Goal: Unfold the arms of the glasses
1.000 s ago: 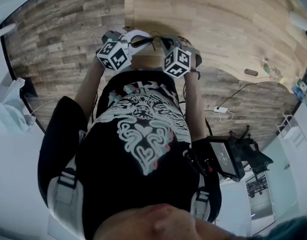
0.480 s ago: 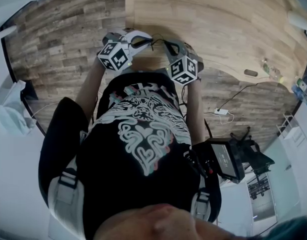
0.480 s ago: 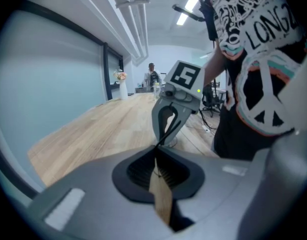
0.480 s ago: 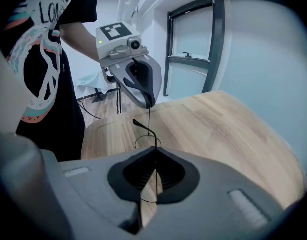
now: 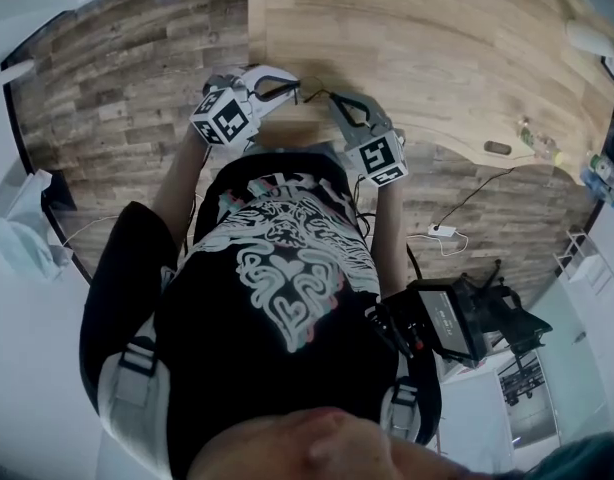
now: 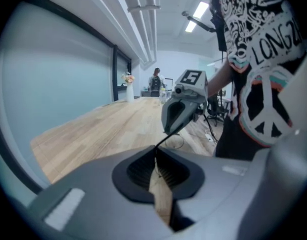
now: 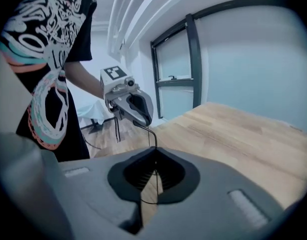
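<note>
Left gripper view: glasses (image 6: 164,139) (thin, black)

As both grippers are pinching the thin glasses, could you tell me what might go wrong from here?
1. The left gripper and right gripper are both shut on the thin wire glasses, so pulling too hard could bend an arm or hinge.
2. The glasses hang in the air near the table edge; a slip could drop them, perhaps onto the floor.
</note>
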The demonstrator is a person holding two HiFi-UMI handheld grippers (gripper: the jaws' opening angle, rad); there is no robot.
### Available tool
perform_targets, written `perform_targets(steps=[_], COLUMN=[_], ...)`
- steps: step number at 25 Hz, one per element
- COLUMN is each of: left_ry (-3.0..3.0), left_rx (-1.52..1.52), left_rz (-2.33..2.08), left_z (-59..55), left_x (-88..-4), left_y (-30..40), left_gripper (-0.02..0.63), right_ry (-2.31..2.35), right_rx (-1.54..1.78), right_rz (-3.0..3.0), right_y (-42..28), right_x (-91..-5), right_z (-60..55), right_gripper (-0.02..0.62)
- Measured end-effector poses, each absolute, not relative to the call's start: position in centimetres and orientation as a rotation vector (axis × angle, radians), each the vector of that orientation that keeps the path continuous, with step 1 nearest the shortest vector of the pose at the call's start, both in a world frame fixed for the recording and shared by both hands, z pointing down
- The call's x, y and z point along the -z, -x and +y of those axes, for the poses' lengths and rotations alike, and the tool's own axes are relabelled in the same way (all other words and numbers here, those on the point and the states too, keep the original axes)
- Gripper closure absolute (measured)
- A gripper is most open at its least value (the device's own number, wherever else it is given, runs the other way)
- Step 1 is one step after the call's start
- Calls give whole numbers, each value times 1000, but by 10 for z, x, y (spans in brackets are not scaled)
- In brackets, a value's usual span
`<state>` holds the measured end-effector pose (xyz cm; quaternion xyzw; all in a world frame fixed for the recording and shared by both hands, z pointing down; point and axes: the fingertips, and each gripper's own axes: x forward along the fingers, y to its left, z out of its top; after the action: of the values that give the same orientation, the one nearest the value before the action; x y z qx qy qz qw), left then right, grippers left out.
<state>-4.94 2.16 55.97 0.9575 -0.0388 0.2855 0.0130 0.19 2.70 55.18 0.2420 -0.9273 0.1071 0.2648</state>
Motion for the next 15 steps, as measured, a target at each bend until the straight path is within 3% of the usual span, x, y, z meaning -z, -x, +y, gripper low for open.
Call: perform_targets(steps=[15], left_ry=[-2824], left_rx=[-498], left_rz=[-286], left_z=[-2], left_x=[-516], left_y=[55], left_gripper=[609], right_ry=[-816], right_rx=[-731], right_rz=[-2886], right_y=[-25], right_x=[-489], right_z=[30], right_gripper=[595])
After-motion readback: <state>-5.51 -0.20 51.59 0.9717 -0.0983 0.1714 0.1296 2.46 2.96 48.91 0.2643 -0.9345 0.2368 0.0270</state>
